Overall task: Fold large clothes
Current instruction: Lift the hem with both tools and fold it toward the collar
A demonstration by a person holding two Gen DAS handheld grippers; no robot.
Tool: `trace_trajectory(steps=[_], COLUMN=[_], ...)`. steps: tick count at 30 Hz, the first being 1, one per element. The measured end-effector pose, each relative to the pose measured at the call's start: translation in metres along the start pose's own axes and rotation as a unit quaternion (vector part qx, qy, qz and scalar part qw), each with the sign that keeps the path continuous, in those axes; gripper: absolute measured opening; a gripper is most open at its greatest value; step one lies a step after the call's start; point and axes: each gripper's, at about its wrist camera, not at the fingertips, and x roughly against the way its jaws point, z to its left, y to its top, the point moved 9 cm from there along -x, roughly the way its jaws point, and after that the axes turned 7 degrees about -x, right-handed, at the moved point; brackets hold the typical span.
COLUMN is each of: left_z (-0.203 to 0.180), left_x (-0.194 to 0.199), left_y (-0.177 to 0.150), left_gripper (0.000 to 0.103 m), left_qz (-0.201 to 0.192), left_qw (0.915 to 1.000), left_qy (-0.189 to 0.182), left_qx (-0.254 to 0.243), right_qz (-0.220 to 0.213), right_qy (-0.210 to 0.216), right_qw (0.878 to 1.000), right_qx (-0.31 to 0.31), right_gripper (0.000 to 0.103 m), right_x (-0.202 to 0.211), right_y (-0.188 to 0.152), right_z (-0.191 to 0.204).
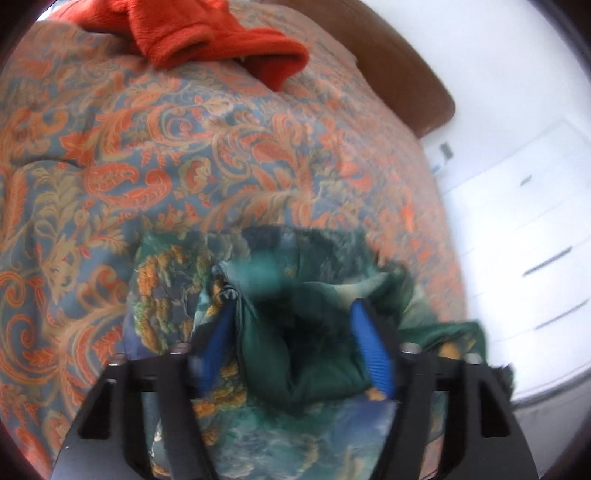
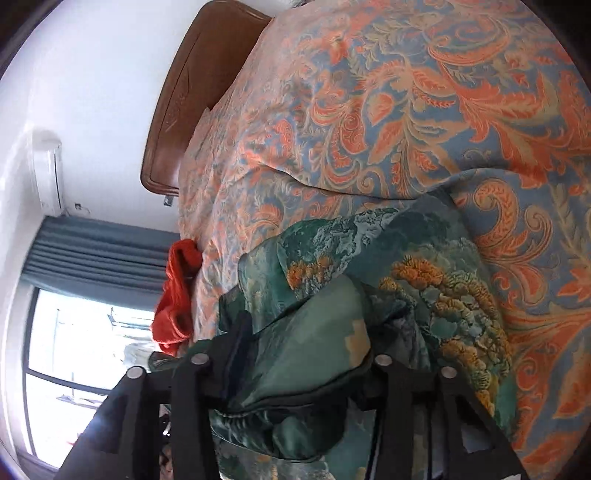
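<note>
Paisley bedspread (image 1: 221,147) beneath green garment (image 1: 295,332) bunched between left tongs (image 1: 295,314).

Between the spread fingers of the left gripper (image 1: 295,314) a bunched fold of the green printed garment (image 1: 280,332) fills the gap. Ahead of it the paisley bedspread (image 1: 221,147) lies open up to the orange fleece (image 1: 221,33) at the far edge. To its right the bed ends near a white dresser (image 1: 535,240); the wooden headboard (image 1: 406,66) bounds the far right. The right gripper (image 2: 306,350) is smothered by the same garment (image 2: 406,280); open bedspread (image 2: 406,92) lies beyond.
</note>
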Motion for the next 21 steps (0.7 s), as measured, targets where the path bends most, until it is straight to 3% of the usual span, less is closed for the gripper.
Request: trace_trajectory(steps=[4, 7, 9, 11, 13, 16, 17, 18, 19, 21], left_z=[0.006, 0.019, 0.028, 0.037, 0.042, 0.034, 0.026, 0.022, 0.017, 0.016], left_x=[0.039, 0.048, 0.035, 0.009, -0.014, -0.034, -0.039, -0.042, -0.046, -0.054], left_y=[0.023, 0.013, -0.005, -0.029, -0.043, -0.043, -0.040, -0.037, -0.036, -0.034], left_gripper=[0.089, 0.093, 0.094, 0.094, 0.093, 0.093, 0.087, 0.070, 0.059, 0.013], left_qz=[-0.034, -0.013, 0.021, 0.069, 0.093, 0.073, 0.064, 0.060, 0.061, 0.068], left_qw=[0.9991, 0.9993, 0.9976, 0.9941, 0.9917, 0.9904, 0.9903, 0.9905, 0.9904, 0.9866], left_qy=[-0.022, -0.014, -0.008, -0.004, 0.007, 0.037, 0.040, 0.038, 0.039, 0.078], left_qx=[0.013, -0.032, -0.065, -0.083, -0.089, -0.111, -0.117, -0.117, -0.118, -0.126], right_qz=[-0.037, -0.079, -0.070, -0.043, -0.017, 0.014, 0.015, 0.006, -0.006, -0.018], right_qy=[0.027, 0.007, -0.028, -0.080, -0.116, -0.149, -0.163, -0.185, -0.214, -0.240], right_qw=[0.999, 0.995, 0.992, 0.981, 0.967, 0.955, 0.952, 0.946, 0.938, 0.931], right_qx=[0.012, 0.052, 0.097, 0.171, 0.224, 0.256, 0.260, 0.265, 0.271, 0.273], right_gripper=[0.078, 0.080, 0.080, 0.080, 0.080, 0.080, 0.080, 0.080, 0.080, 0.078], right_x=[0.022, 0.050, 0.053, 0.046, 0.029, -0.002, -0.013, -0.022, -0.029, -0.038], right_y=[0.023, 0.041, 0.037, 0.021, 0.007, -0.010, -0.011, -0.011, -0.009, -0.006], right_z=[0.017, 0.026, 0.026, 0.027, 0.025, 0.021, 0.019, 0.017, 0.014, 0.011])
